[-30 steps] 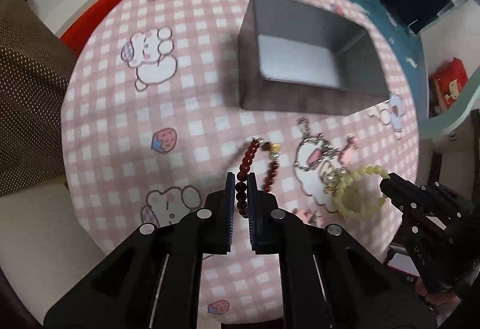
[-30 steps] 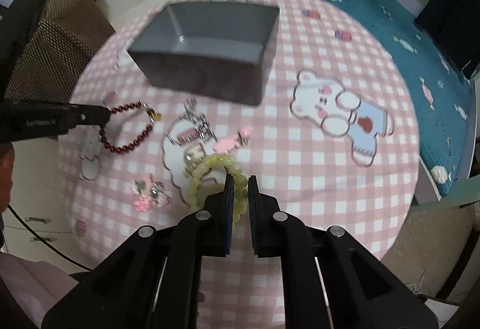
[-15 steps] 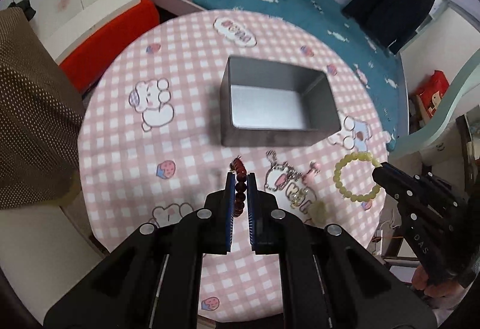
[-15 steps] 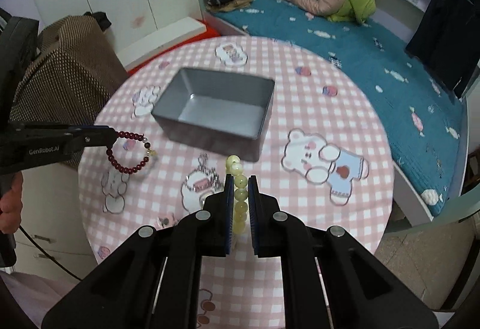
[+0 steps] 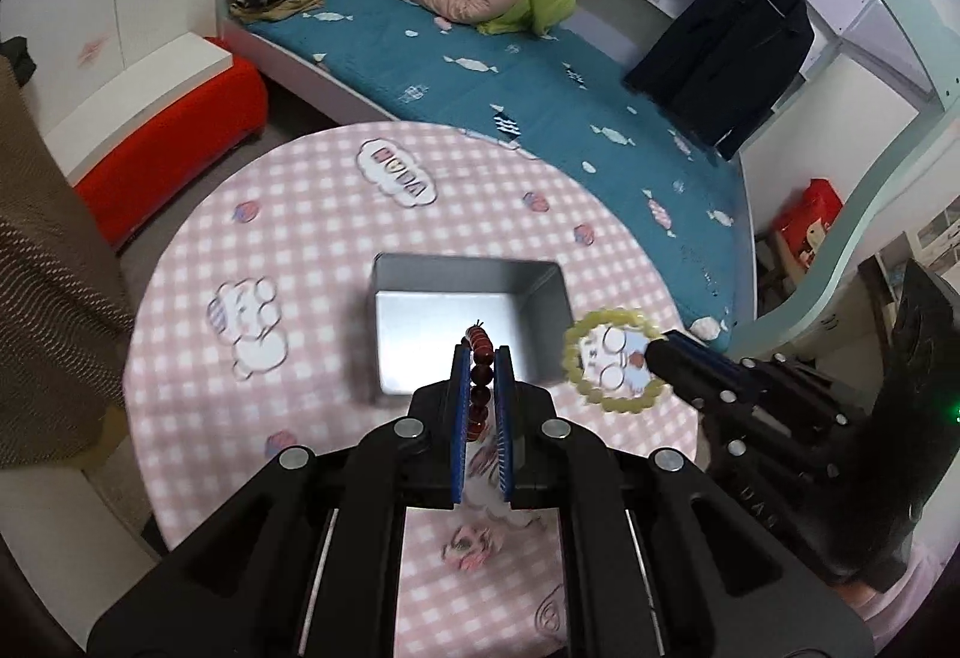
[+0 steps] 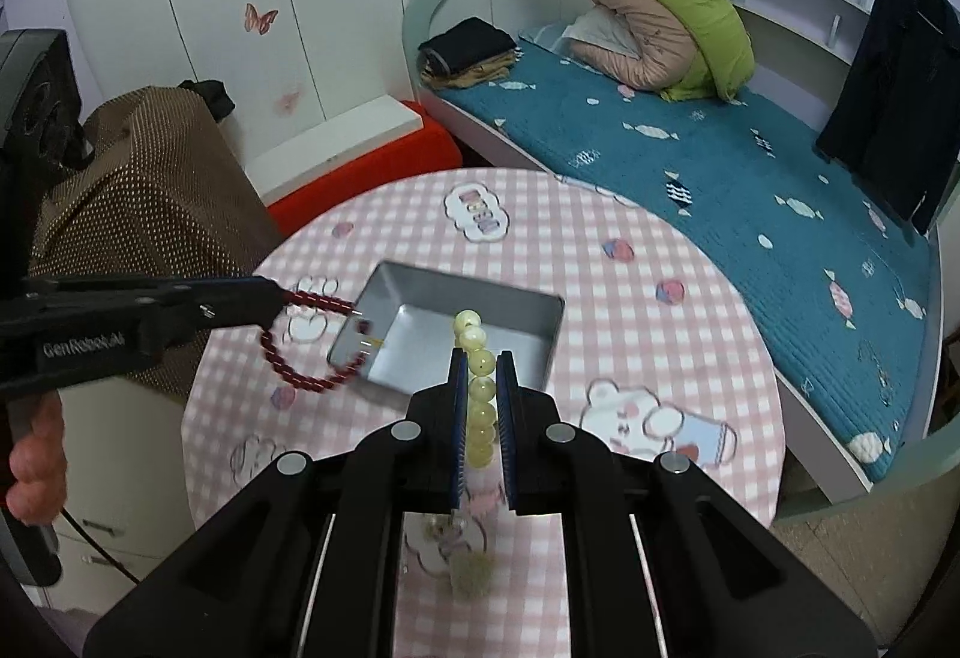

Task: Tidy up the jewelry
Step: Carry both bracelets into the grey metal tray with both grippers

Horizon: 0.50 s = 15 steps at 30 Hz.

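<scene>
My left gripper (image 5: 480,358) is shut on a dark red bead bracelet (image 5: 479,388) and holds it high above the near edge of the grey metal box (image 5: 456,322). From the right wrist view the red bracelet (image 6: 300,364) hangs at the box's left side. My right gripper (image 6: 481,364) is shut on a pale yellow-green bead bracelet (image 6: 480,400), held above the box (image 6: 444,334). In the left wrist view that bracelet (image 5: 612,361) hangs right of the box.
The round table has a pink checked cloth (image 5: 300,250). Small pink hair clips (image 5: 471,544) and a chain piece (image 6: 444,532) lie on it near me. A bed (image 6: 720,166) stands behind, a brown chair (image 6: 138,178) to the left.
Both grippers have lifted their bracelets off the table and risen well above it, toward the grey box. The box now looks smaller and sits under both grippers.
</scene>
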Each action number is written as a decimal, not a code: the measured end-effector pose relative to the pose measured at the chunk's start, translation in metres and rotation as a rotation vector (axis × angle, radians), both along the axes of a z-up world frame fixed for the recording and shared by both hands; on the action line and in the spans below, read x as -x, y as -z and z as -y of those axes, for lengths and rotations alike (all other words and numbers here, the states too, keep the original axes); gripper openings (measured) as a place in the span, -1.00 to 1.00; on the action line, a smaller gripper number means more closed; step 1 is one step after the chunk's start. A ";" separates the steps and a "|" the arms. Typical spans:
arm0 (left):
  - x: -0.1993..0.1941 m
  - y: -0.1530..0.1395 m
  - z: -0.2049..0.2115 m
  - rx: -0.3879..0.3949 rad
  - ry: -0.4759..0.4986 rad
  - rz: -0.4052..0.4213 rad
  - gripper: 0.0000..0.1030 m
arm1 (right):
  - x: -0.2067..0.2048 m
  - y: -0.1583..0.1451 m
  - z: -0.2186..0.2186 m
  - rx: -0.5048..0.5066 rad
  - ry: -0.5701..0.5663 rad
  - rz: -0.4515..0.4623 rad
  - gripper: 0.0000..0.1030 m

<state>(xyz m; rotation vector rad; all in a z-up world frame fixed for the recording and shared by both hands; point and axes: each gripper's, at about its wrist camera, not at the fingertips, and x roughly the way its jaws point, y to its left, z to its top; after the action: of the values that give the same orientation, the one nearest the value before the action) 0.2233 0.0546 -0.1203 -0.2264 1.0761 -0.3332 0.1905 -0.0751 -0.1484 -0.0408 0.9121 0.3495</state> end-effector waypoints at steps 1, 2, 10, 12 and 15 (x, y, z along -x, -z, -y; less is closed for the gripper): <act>-0.005 0.002 0.002 0.007 0.002 -0.001 -0.85 | -0.003 0.000 -0.002 0.000 -0.001 0.001 -0.84; -0.010 0.005 0.005 0.006 0.005 -0.006 -0.85 | -0.007 0.001 -0.002 0.002 -0.002 0.001 -0.84; -0.044 0.039 0.016 -0.002 0.020 -0.059 -0.85 | -0.033 0.013 -0.010 0.009 0.010 -0.024 -0.84; -0.050 0.047 0.018 -0.007 0.019 -0.072 -0.85 | -0.038 0.019 -0.011 0.009 0.015 -0.044 -0.84; -0.059 0.059 0.020 -0.028 0.021 -0.090 -0.83 | -0.043 0.029 -0.012 0.013 0.023 -0.072 -0.84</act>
<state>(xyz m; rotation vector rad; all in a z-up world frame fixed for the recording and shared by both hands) 0.2821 0.0341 -0.1796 -0.2067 1.1714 -0.3287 0.2336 -0.0633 -0.1770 -0.0298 0.9850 0.3256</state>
